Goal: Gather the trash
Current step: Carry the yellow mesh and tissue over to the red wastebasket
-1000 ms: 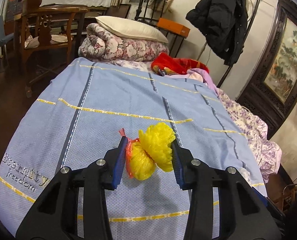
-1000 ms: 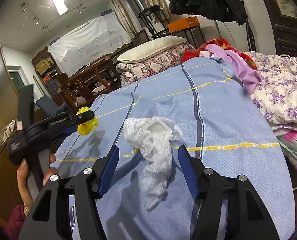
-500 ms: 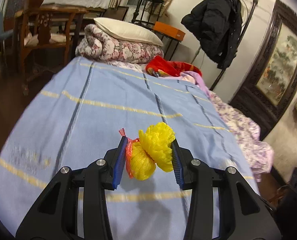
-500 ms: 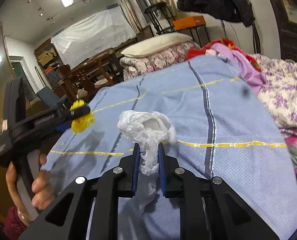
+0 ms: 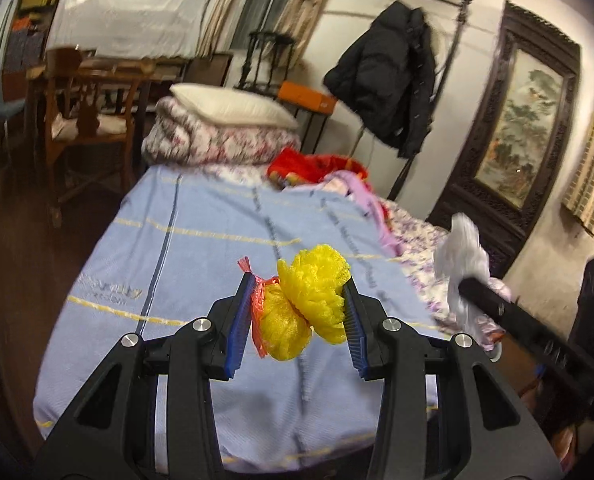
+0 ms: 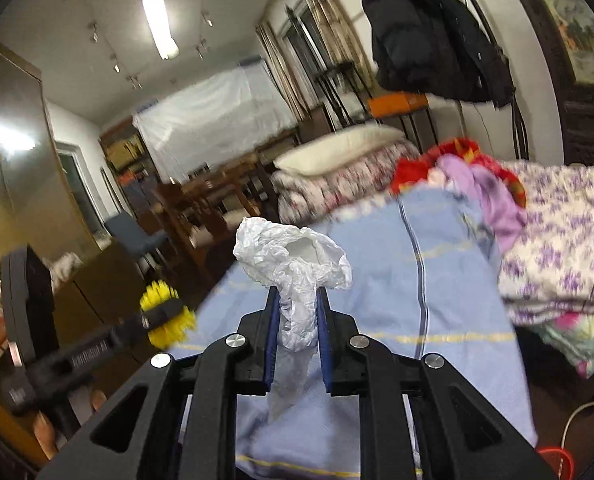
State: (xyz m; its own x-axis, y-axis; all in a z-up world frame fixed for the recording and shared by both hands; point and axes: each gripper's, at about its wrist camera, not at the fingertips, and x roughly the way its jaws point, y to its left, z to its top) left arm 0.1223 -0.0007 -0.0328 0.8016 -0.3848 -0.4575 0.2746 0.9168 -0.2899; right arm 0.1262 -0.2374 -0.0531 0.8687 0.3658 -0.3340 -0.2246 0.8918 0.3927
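Left gripper: clenched on the yellow mesh wad; blue pads press both its sides.
Yellow mesh wad: held clear above the blue bedspread; a scrap of red netting sits against the left pad.
Right gripper: clenched on the white plastic bag.
White plastic bag: crumpled top bulges above the pads, tail hangs below them, clear of the bedspread.
Surroundings: folded floral quilt with a pillow at the far end of the bed; black coat hanging near the wall.

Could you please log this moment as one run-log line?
left gripper: shut on yellow mesh | right gripper: shut on white bag | both clear of bed
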